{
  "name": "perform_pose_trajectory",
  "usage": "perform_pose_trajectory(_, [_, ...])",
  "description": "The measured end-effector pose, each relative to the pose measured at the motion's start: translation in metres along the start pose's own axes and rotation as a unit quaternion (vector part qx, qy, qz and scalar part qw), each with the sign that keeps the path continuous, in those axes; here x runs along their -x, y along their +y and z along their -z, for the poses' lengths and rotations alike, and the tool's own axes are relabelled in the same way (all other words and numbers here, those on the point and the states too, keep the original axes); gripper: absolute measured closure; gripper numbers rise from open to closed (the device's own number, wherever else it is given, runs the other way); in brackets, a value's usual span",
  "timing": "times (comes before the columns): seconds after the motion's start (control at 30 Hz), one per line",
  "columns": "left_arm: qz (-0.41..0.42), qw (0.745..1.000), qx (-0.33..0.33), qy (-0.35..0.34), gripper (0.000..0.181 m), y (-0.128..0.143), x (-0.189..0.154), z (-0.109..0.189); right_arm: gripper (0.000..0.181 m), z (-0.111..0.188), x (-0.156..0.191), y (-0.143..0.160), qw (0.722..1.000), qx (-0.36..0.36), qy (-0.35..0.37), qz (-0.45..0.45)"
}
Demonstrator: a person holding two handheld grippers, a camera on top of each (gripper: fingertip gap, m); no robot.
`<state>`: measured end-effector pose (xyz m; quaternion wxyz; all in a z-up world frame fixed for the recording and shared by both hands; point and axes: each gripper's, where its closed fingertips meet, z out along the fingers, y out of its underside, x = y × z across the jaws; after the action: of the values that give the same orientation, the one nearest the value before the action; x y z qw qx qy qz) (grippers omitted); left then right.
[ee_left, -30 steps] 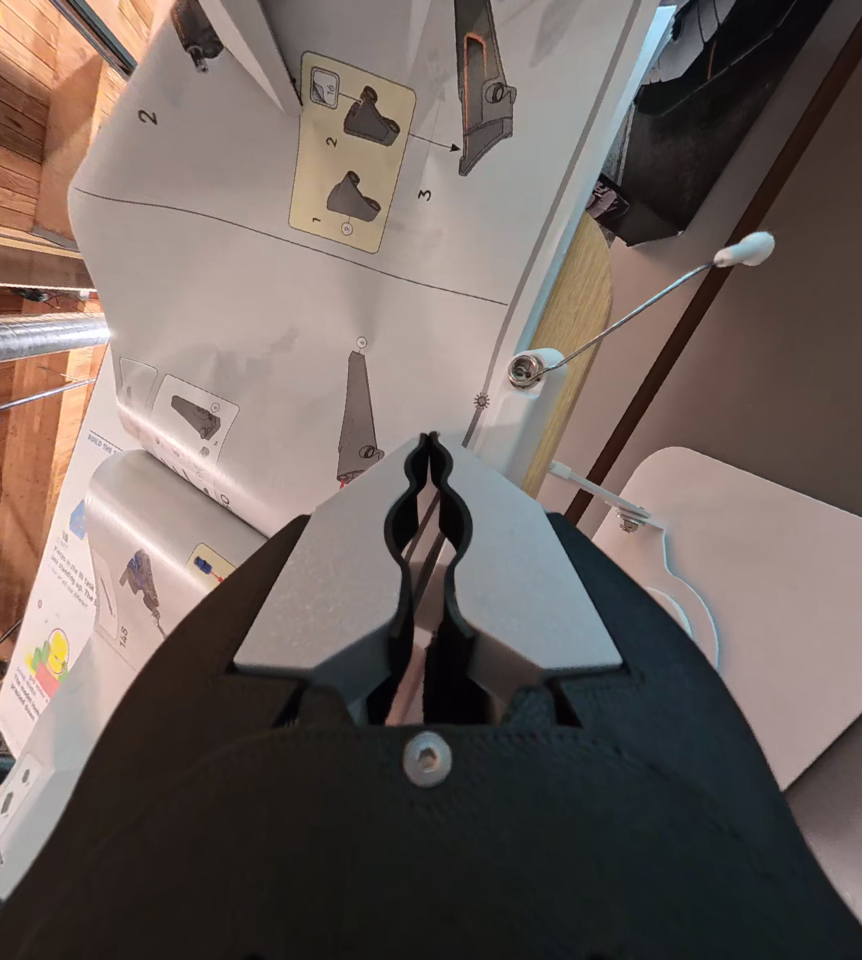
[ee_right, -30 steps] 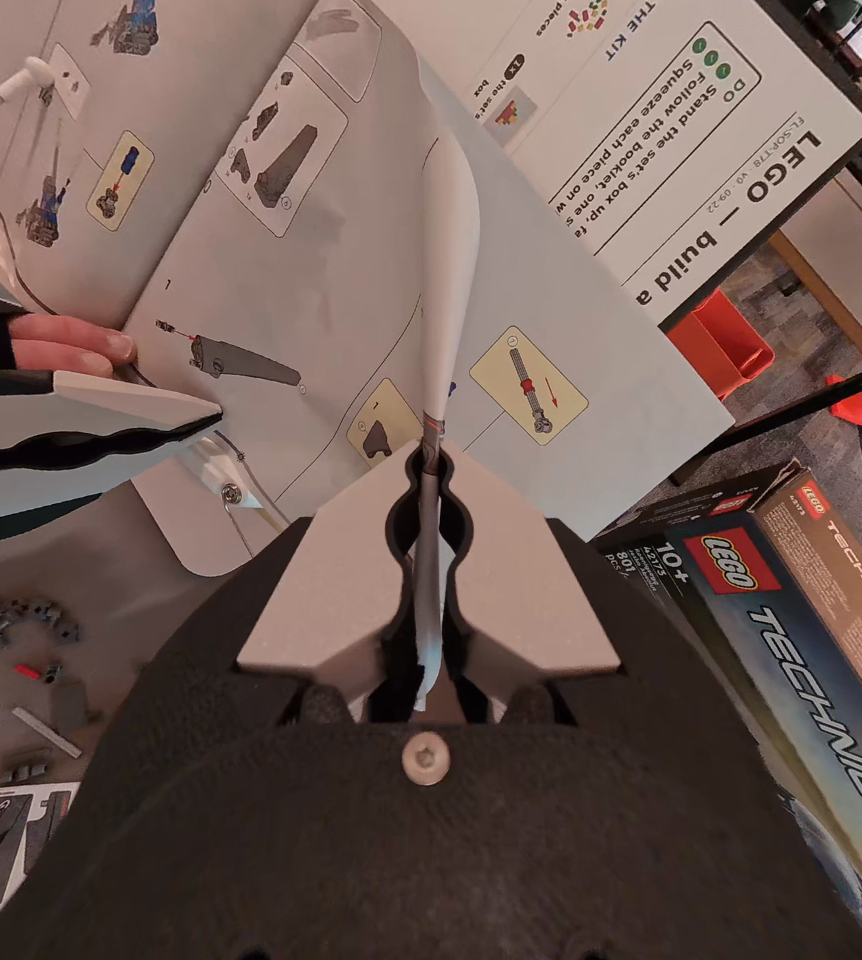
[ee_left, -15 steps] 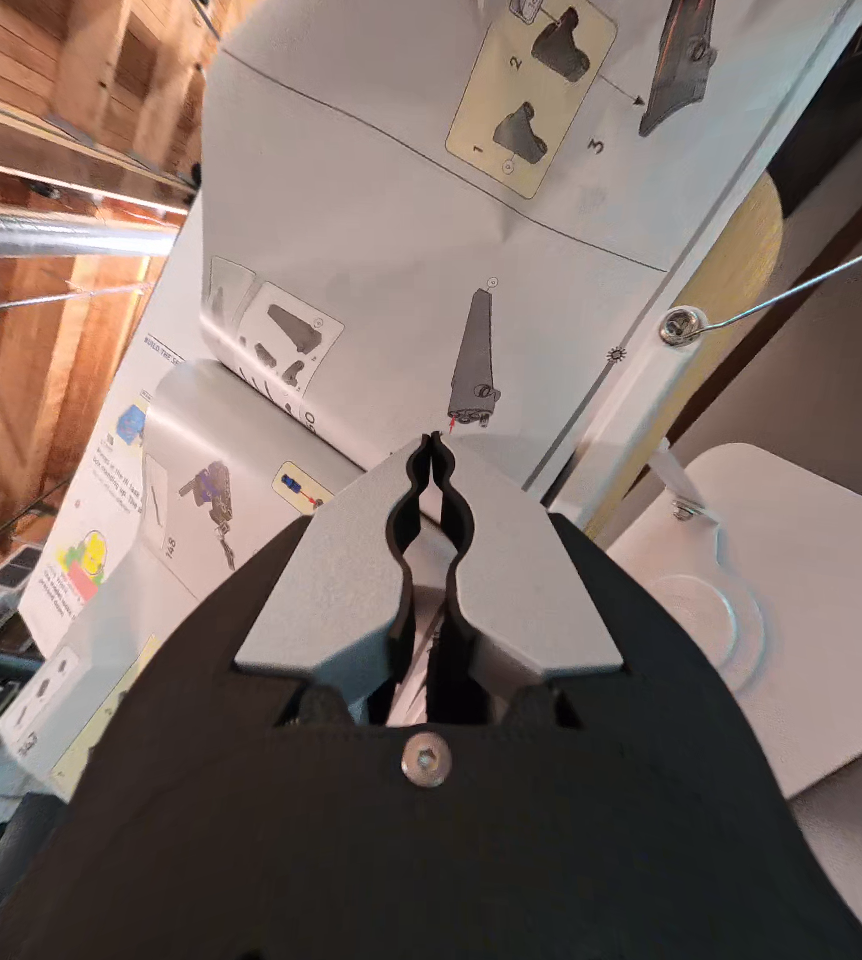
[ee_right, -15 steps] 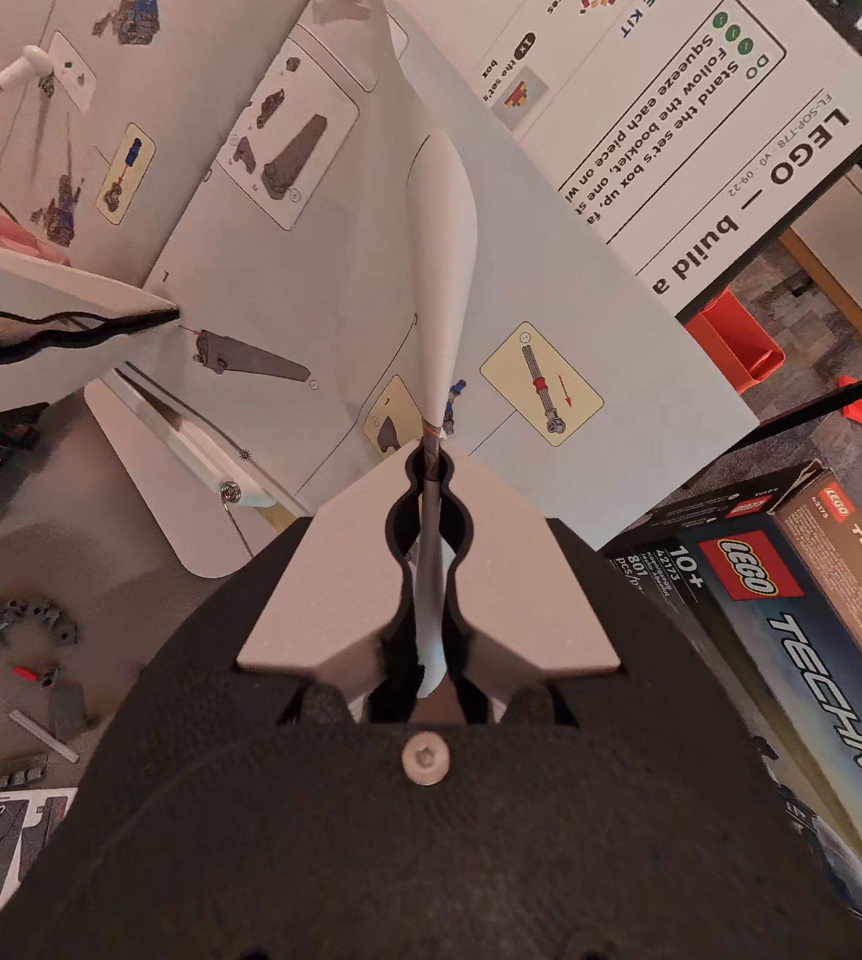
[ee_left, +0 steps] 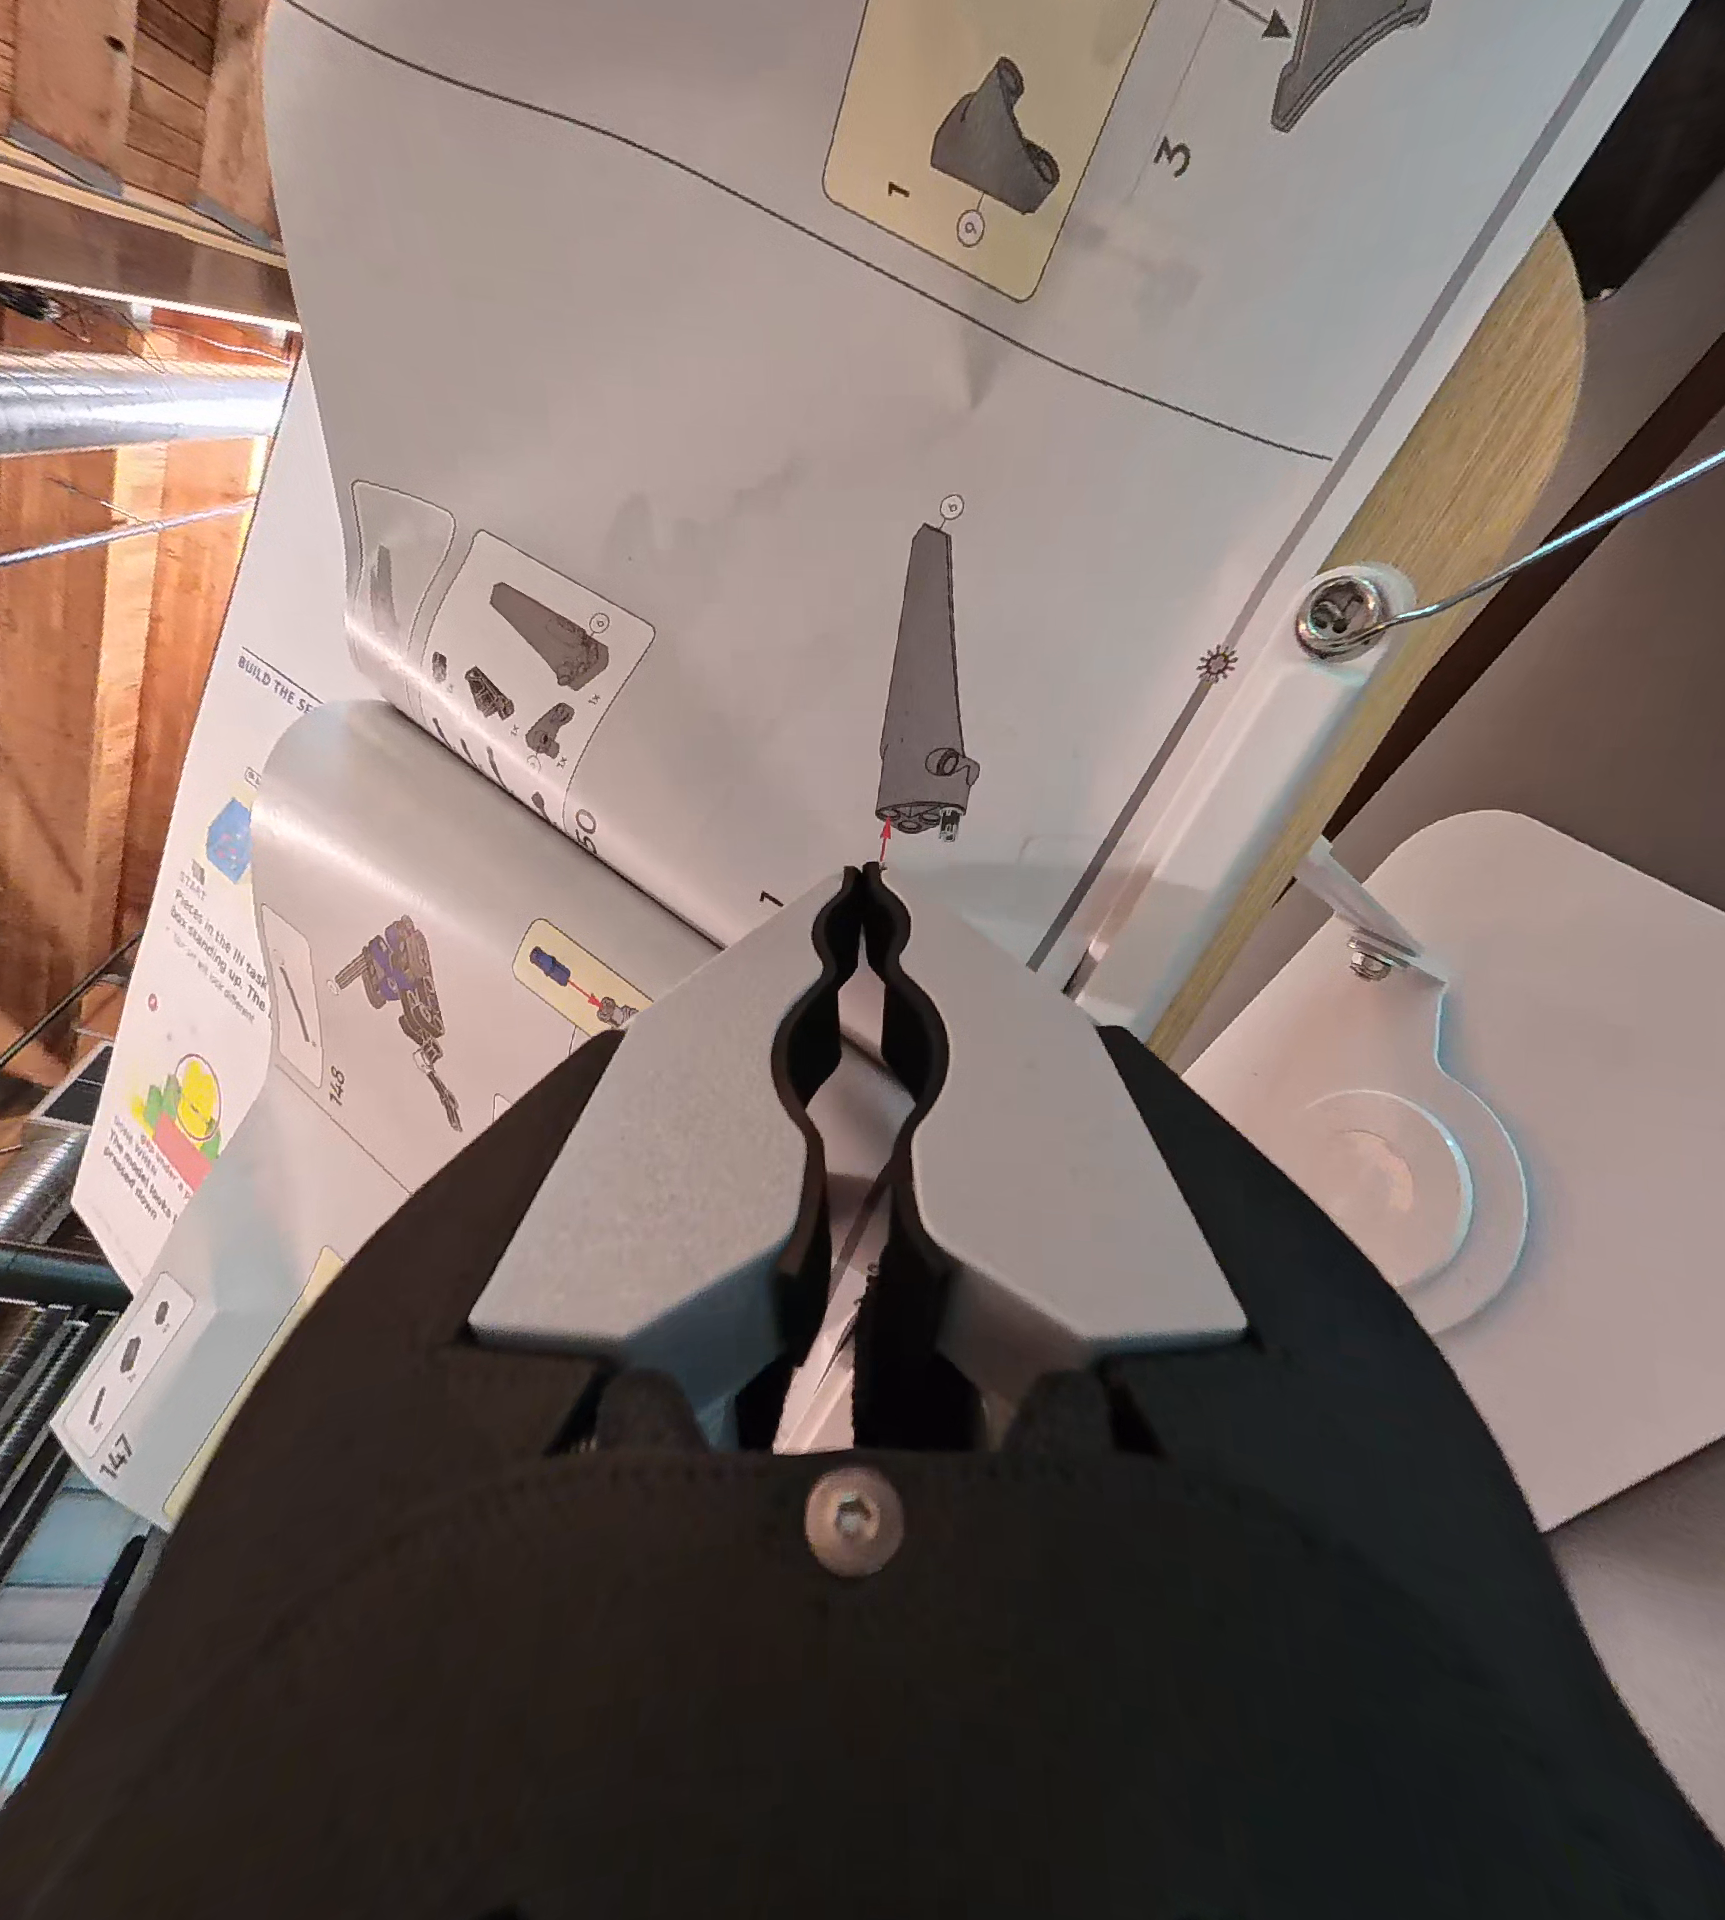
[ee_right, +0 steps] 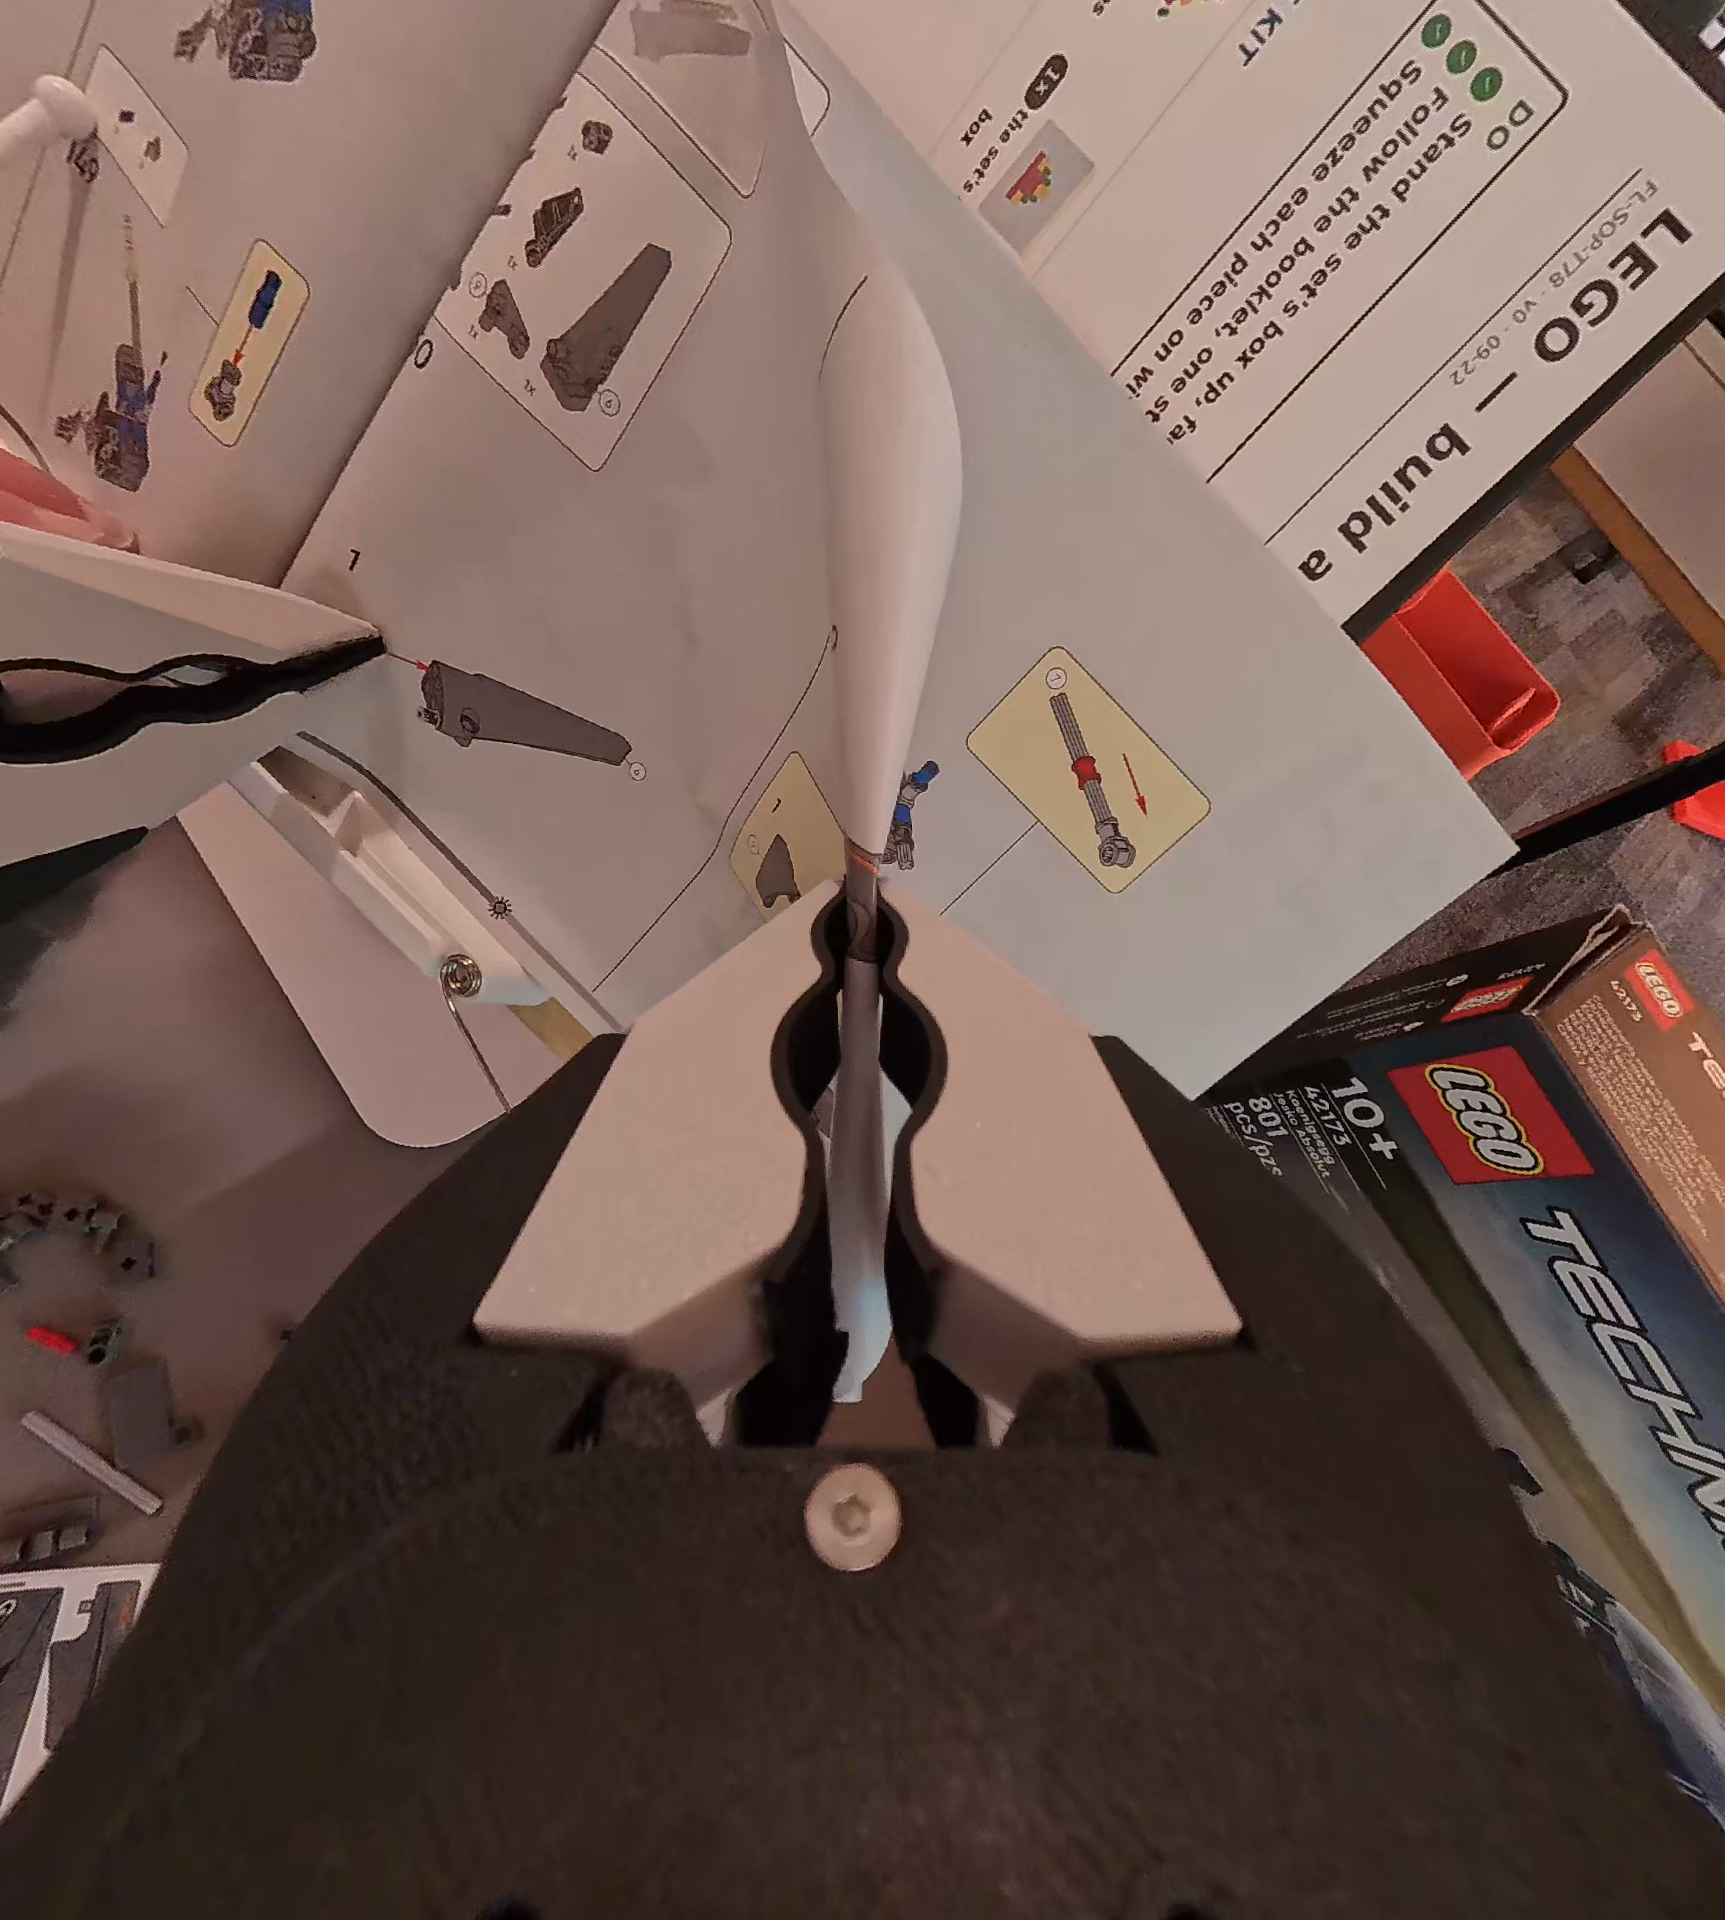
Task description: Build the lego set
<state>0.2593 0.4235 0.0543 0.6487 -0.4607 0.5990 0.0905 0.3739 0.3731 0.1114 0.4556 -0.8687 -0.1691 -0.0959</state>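
Right tongs (ee_right: 863, 904) pinch a manual page (ee_right: 899, 540) mid-turn (building not begun). Left tongs (ee_left: 863, 878), closed and empty, touch the open manual (ee_left: 733, 499). Next: lay the page flat.

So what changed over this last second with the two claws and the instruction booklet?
The left claw slid along the open page of the instruction booklet, away from the stand's ledge, so its closed tip now sits by the drawn grey wedge; it grips nothing. The right claw stayed shut on the lifted page. The loose pieces and the set box did not move.
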Motion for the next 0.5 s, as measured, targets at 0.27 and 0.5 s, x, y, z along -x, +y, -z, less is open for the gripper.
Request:
perform_pose_trajectory(0.27, [-0.007, 1.000, -0.001, -0.005, 0.181, 0.000, -0.001, 0.000, 0.181, 0.001, 0.001, -0.001, 1.000, -0.008, 0.001, 0.000])
perform_pose_trajectory(0.5, [-0.014, 1.000, -0.003, -0.009, 0.181, 0.000, -0.002, -0.001, 0.159, -0.003, -0.003, 0.025, 1.000, 0.019, 0.002, -0.013])
